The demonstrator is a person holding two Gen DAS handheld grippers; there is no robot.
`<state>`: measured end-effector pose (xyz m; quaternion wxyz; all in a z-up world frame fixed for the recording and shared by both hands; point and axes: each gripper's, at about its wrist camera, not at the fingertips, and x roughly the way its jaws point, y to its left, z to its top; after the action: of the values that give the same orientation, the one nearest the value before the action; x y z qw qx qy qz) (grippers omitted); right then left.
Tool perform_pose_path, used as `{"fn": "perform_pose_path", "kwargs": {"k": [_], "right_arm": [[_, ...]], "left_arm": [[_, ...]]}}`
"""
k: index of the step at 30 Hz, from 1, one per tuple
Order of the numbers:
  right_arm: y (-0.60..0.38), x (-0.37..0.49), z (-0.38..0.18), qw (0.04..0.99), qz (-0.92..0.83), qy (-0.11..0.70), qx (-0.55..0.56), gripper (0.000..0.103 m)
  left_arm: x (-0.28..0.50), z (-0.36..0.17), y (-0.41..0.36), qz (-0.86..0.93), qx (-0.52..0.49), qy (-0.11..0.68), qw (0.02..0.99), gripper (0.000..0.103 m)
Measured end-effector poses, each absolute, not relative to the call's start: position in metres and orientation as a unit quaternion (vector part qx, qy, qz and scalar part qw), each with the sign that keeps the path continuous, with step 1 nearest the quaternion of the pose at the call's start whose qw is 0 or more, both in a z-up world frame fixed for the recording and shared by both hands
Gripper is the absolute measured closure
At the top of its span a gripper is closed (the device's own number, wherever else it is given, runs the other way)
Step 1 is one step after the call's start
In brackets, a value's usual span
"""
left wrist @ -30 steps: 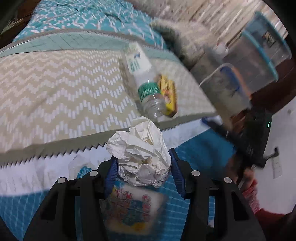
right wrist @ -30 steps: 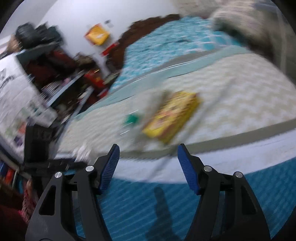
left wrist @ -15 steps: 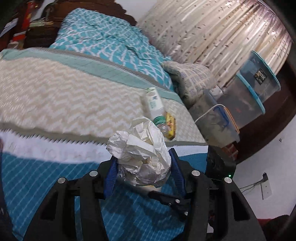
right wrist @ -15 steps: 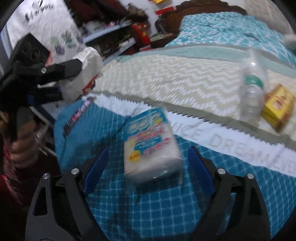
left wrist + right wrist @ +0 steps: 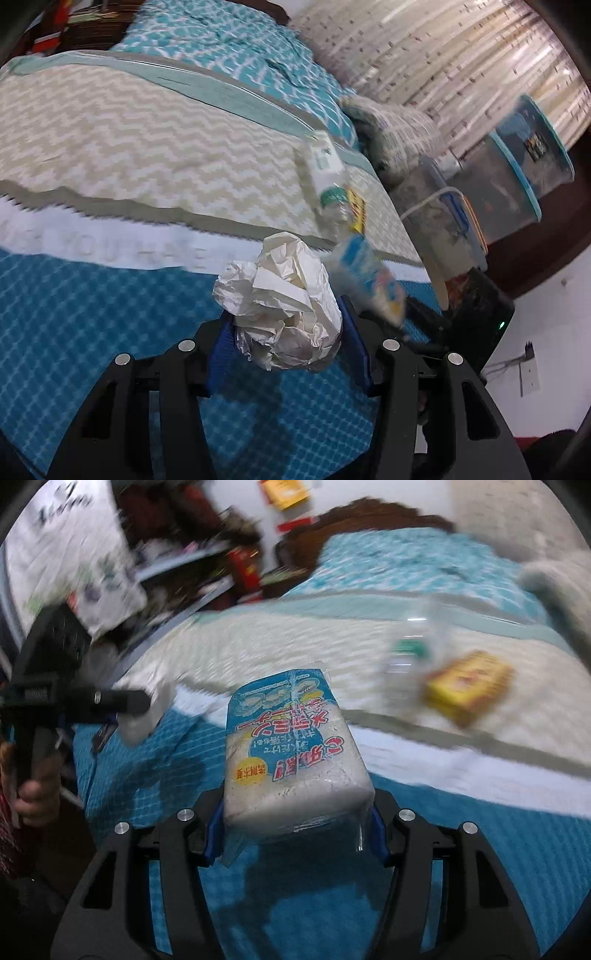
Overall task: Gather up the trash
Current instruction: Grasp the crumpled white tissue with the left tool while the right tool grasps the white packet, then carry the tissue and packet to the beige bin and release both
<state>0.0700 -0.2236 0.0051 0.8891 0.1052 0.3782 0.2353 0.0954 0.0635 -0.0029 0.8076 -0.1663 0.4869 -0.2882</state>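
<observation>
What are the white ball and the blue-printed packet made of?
The white ball looks like crumpled paper: matte, with sharp creases and folds. The packet seems to be thin clear plastic film, glossy and printed blue, wrapped around a pale block; what the block is cannot be told.

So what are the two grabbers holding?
Left gripper squeezes a crumpled paper ball around its lower half. Right gripper clamps the near end of a wrapped sponge pack.
</observation>
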Motion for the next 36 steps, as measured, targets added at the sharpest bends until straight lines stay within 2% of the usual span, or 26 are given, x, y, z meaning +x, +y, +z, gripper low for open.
{"fn": "perform_pose_path", "kwargs": {"k": [9, 18, 29, 36], "right_arm": [[-0.377, 0.018, -0.003, 0.915, 0.066, 0.348, 0.192, 0.042], [-0.476, -0.027, -0.013, 0.912, -0.024, 0.3, 0.279, 0.042], [-0.608, -0.087, -0.034, 0.879, -0.164, 0.216, 0.391, 0.042], [-0.67, -0.084, -0.049, 0.868, -0.211, 0.231, 0.387, 0.041]], "left_arm": [[0.103, -0.022, -0.055, -0.366, -0.081, 0.526, 0.763, 0.053], [0.109, -0.026, -0.187, -0.437, 0.006, 0.545, 0.716, 0.053], [0.114, -0.005, -0.41, -0.533, 0.103, 0.539, 0.644, 0.053], [0.132, -0.024, -0.535, -0.535, 0.101, 0.54, 0.641, 0.052]]}}
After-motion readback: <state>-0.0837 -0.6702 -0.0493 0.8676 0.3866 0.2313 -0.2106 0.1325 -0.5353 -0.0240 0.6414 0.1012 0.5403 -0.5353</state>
